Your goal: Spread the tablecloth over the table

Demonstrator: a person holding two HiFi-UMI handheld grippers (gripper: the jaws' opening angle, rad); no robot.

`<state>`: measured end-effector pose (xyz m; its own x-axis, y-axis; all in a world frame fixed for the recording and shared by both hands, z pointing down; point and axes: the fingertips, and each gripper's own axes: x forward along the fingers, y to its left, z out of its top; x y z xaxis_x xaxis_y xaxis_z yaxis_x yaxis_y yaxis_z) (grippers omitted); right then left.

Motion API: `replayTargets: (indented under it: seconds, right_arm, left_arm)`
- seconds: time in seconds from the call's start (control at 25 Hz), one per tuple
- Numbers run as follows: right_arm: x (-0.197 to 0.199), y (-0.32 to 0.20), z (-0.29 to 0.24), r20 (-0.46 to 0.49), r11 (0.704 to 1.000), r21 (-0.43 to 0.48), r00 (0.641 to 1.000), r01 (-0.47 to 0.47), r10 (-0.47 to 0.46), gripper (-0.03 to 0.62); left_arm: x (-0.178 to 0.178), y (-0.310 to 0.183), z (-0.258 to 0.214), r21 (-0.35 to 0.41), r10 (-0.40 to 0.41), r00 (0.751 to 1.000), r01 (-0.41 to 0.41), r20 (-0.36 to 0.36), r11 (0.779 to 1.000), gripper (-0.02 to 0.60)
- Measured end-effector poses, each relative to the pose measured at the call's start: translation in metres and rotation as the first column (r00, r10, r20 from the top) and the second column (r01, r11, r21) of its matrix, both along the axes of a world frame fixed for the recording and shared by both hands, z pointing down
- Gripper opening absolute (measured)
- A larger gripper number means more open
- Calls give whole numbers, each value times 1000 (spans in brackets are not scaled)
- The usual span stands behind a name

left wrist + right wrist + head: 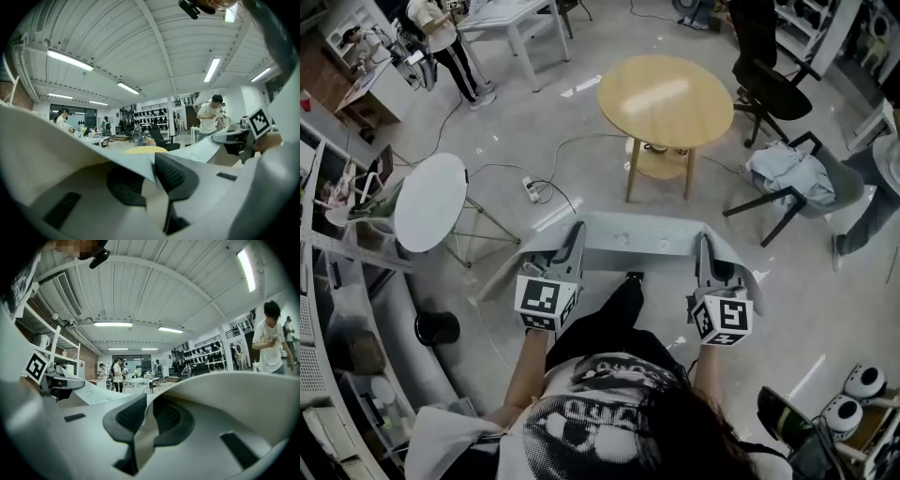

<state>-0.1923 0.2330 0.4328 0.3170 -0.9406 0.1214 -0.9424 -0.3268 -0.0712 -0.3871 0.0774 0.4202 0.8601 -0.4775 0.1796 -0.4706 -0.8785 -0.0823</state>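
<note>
The person (619, 412) stood on the near side of the round wooden table (666, 98), short of it, with a stretch of floor between. The tablecloth (628, 239), a pale grey sheet, hung in the air on that same near side. It was drawn out roughly level between the two claws and well apart from the tabletop, with none of it lying on the wood.

The left gripper (577, 232) held the cloth towards its left end. In the left gripper view its dark ribbed pads were clenched on a fold of the fabric, and the sheet rose away over one jaw. The right gripper (705, 244) held the other end the same way. The right gripper view showed a strip of cloth pinched between its two pads, the rest billowing past the jaw. Both claws pointed toward the wooden table, and outside each one the cloth drooped in a loose flap.

Left of the wooden table and nearer the person stood a white round table (431, 202), with a power strip (532, 187) on the floor between the two. Right of the wooden table was a black office chair (769, 89). Nearer the person stood a second chair (759, 206) carrying a pale bundle (792, 173), clothing perhaps, though it was too crumpled to tell. Beyond the wooden table to the left stood a bystander (441, 37).
</note>
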Motion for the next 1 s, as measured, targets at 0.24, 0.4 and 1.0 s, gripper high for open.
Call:
replayTargets:
  seconds: [0.24,0.4,1.0]
  right_arm:
    - [52,-2,10,8,997,-23,998,-68,68,43]
    - [97,-19,17,17,995,-36,996,-88,89,41]
    - [231,-116,4,74,995,-39,993,-88,91,43]
  left_arm:
    - [64,-16,11,-16,78,997,-78,12,997,55]
    - [112,-36,20,-37,97,995,-97,4,995,55]
    - [245,-140,15,-105,94,993,-102,-76,989,55]
